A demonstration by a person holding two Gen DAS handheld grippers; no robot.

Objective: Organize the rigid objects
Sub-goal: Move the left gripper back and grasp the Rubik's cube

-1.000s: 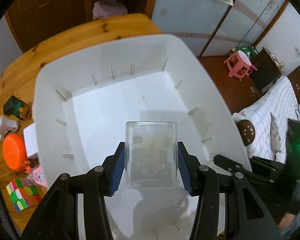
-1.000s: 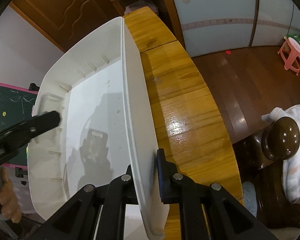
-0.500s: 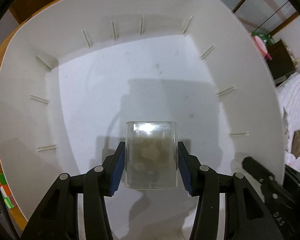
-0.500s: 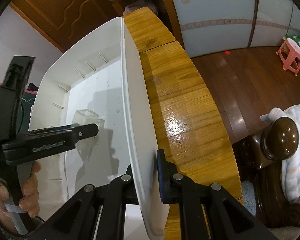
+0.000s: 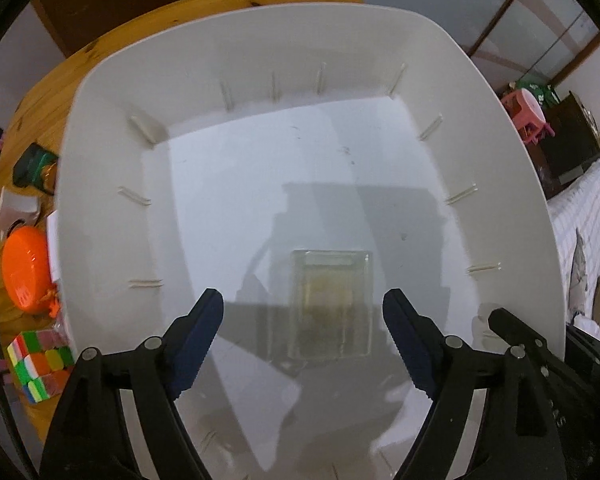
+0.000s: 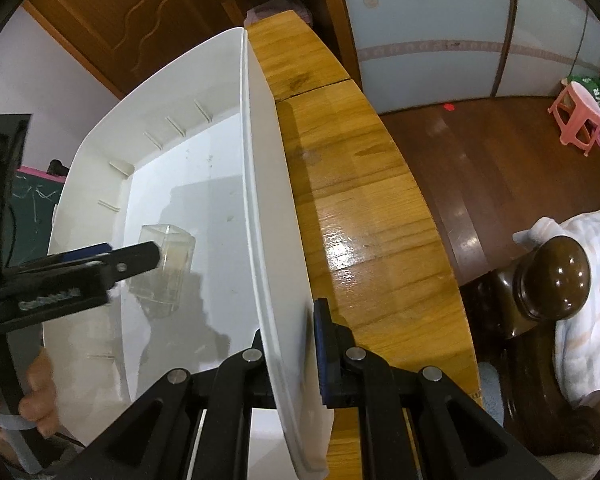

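A clear plastic box (image 5: pixel 331 305) stands on the floor of the big white bin (image 5: pixel 112 152). My left gripper (image 5: pixel 302 336) hangs over it with its jaws opening; the blue pads stand well off both sides of the box and do not touch it. In the right wrist view the same clear box (image 6: pixel 165 265) shows behind the left gripper's finger (image 6: pixel 136 258). My right gripper (image 6: pixel 290 354) is shut on the bin's near side wall (image 6: pixel 268 264), one finger inside and one outside.
Left of the bin on the wooden table (image 5: pixel 40 92) lie an orange round lid (image 5: pixel 25 268), a colour cube (image 5: pixel 40 364), a small white box (image 5: pixel 17 208) and a dark bottle (image 5: pixel 34 166). Beyond the table's right edge are the floor, a pink stool (image 6: pixel 580 118) and a bedpost (image 6: pixel 556 280).
The left gripper carried the clear box down into the bin, then its jaws spread and let it go. The box now stands free on the bin floor. The right gripper kept still.
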